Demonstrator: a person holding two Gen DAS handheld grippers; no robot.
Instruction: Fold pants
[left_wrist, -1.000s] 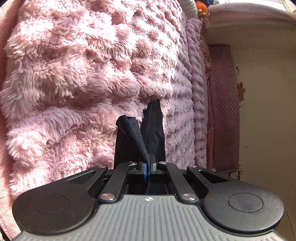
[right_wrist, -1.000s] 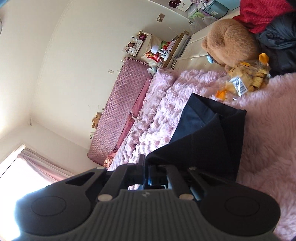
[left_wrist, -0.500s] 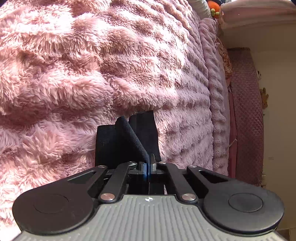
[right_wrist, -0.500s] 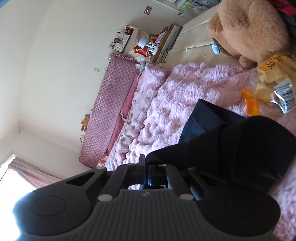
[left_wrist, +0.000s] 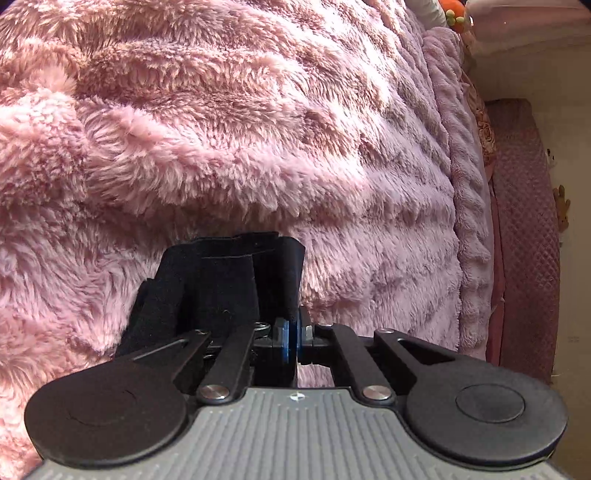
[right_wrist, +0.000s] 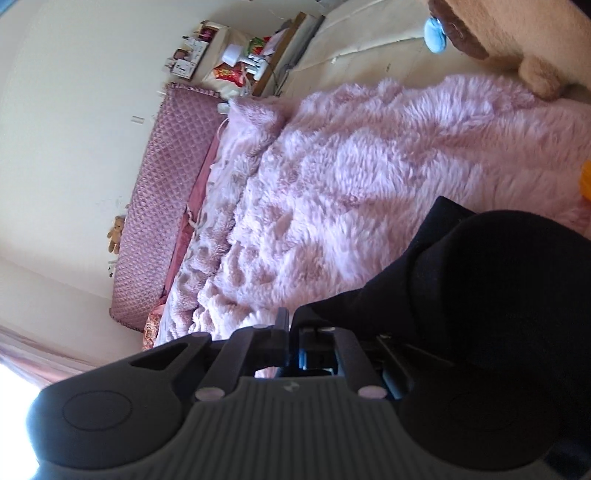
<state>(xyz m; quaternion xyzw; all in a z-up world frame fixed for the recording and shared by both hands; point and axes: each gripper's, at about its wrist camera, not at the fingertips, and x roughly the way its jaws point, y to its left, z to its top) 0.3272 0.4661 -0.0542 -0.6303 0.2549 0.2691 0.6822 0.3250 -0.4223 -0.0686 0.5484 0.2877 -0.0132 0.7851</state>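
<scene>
Both grippers clamped on dark pants over a fluffy pink bed.

Left gripper (left_wrist: 293, 332): fingers pressed narrow, blue pads pinching a bunched edge of the black pants (left_wrist: 225, 280), cloth fanning toward 11 o'clock and lying against the shaggy pink blanket (left_wrist: 258, 129); quilted mauve headboard (left_wrist: 524, 236) at 3 o'clock. Right gripper (right_wrist: 291, 341): fingers drawn close on the pants (right_wrist: 487, 295), fabric ballooning in a dark fold toward 3 o'clock, partly covering the gripper's right side and raised above the blanket (right_wrist: 369, 177). Small teddy (right_wrist: 115, 232) at 9 o'clock beside the headboard (right_wrist: 162, 192); cluttered nightstand (right_wrist: 236, 62) at 11 o'clock; big brown plush bear (right_wrist: 517, 33) at 1 o'clock.
</scene>
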